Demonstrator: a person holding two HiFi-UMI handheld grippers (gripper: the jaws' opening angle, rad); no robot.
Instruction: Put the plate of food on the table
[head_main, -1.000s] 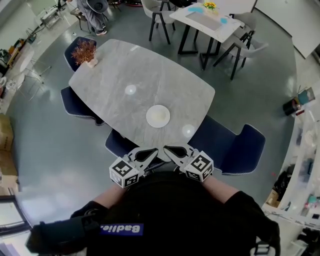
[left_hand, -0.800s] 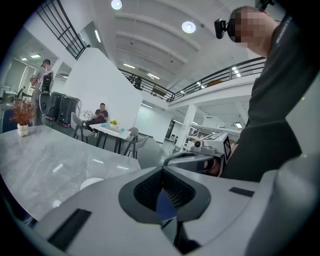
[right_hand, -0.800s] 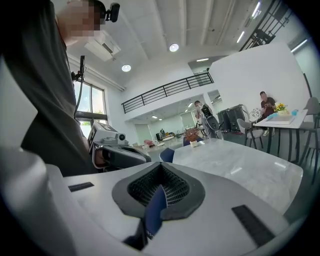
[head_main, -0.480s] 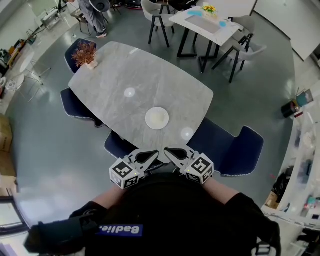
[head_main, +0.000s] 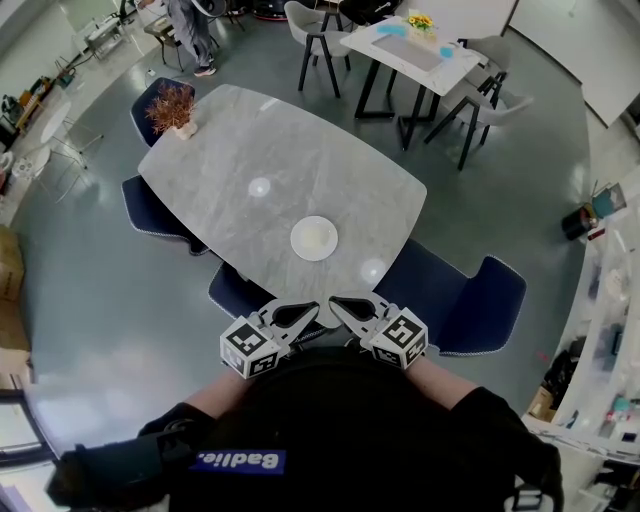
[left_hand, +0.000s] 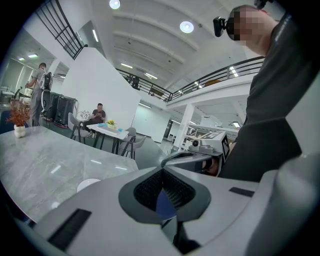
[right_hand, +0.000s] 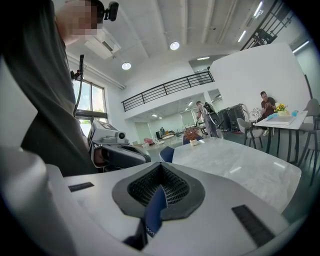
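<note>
The person's black top fills the bottom of the head view, and both tools are held close against the chest. The left gripper (head_main: 308, 308) (left_hand: 161, 170) has its jaws pressed together at the tips, and nothing is between them. The right gripper (head_main: 338, 300) (right_hand: 160, 166) is likewise pressed together and empty. The two tips point towards each other and lie just beside one another, above the near edge of the grey marble worktop (head_main: 300, 150) (right_hand: 240, 165).

Dark blue upholstered chairs (head_main: 455, 295) stand along the worktop's near and left sides. The white round plate (head_main: 314, 238) (left_hand: 89, 184) lies flat on the worktop, near its near edge and well apart from both grippers. Its centre looks pale yellow, but what lies on it cannot be made out. At the far left corner of the worktop stands a reddish dried plant in a white pot (head_main: 170, 105) (right_hand: 192, 136). Beyond it, across the grey floor, a white table with black legs (head_main: 410, 45) has pale chairs round it.
</note>
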